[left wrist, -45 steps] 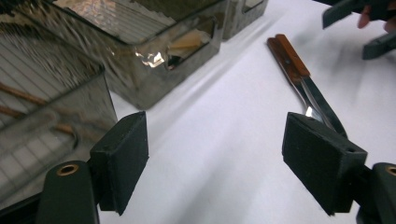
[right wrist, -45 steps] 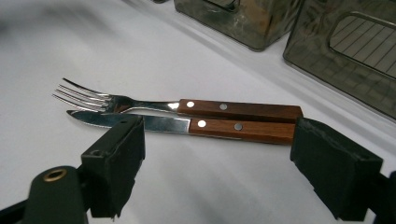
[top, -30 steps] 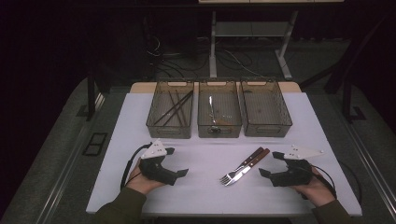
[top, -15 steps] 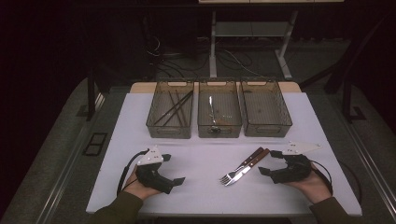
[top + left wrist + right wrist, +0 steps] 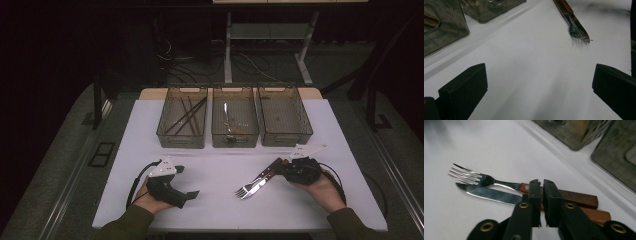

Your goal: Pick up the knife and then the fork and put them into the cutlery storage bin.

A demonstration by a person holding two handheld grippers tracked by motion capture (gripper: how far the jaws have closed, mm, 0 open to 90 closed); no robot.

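A fork (image 5: 246, 190) and a knife (image 5: 261, 179), both with brown wooden handles, lie side by side on the white table (image 5: 220, 170), tips pointing toward the front left. My right gripper (image 5: 283, 170) sits at their handle ends. In the right gripper view its jaws (image 5: 541, 183) have just closed and stand almost together above the handles, beside the fork (image 5: 481, 180) and knife (image 5: 491, 195); nothing shows between them. My left gripper (image 5: 188, 181) rests on the table at the front left, open and empty, its wide jaws facing the fork (image 5: 574, 32).
Three clear trays stand in a row at the back: the left tray (image 5: 181, 141) holds dark sticks, the middle tray (image 5: 235, 141) holds some cutlery, and the right tray (image 5: 287, 139) looks bare. Black cables trail from both grippers.
My right gripper has slid left onto the handle ends of the fork and knife, and its jaws have gone from wide apart to nearly together. The left gripper has stayed put.
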